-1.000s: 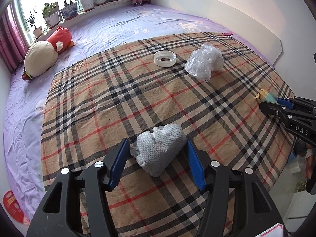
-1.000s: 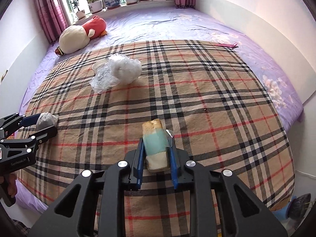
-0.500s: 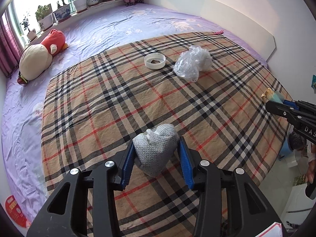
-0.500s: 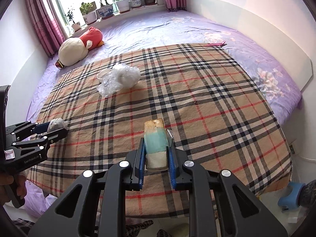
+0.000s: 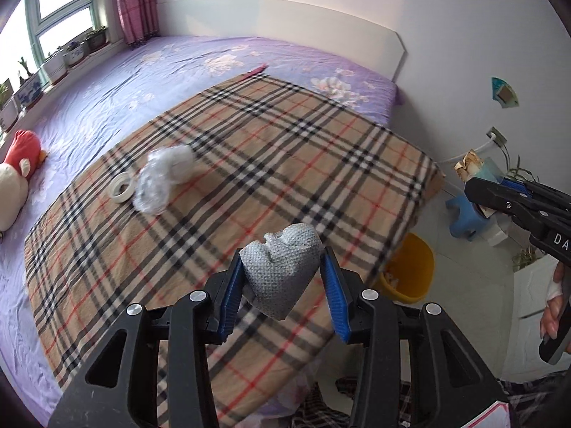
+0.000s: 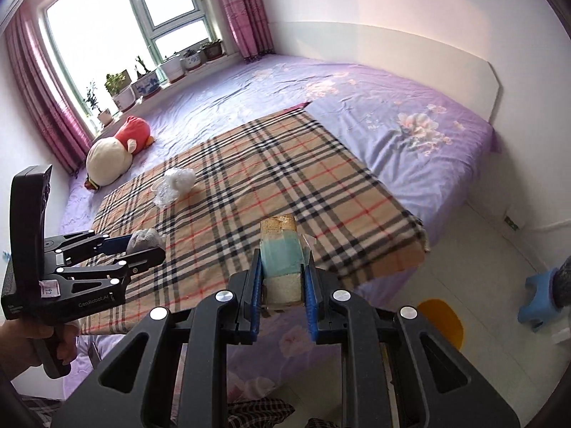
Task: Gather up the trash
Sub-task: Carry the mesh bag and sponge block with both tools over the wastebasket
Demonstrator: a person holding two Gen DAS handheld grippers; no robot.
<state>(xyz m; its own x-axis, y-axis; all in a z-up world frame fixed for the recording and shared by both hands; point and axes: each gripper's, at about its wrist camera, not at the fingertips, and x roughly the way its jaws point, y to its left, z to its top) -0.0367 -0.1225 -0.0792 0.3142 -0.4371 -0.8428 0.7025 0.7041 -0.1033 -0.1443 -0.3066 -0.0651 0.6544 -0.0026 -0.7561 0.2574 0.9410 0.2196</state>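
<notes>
Left gripper (image 5: 282,285) clamped on grey wad (image 5: 280,273), held above plaid blanket (image 5: 249,164) edge. Right gripper (image 6: 282,281) clamped on teal wrapper (image 6: 280,253), off the bed's side. Step judged: carry both to yellow bin (image 5: 410,271) on floor beside bed. Best to centre over rim before letting go, one at a time. Bin holds some pale scraps, hard to identify. Plastic bag (image 5: 164,174) and white lid (image 5: 121,187) left on blanket.

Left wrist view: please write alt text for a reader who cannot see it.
The left gripper clamps a crumpled grey wad of paper above the edge of a plaid blanket on a purple bed. A yellow bin stands on the floor to the right, and the right gripper there holds a teal and tan wrapper. A clear plastic bag and a white ring lie on the blanket.
</notes>
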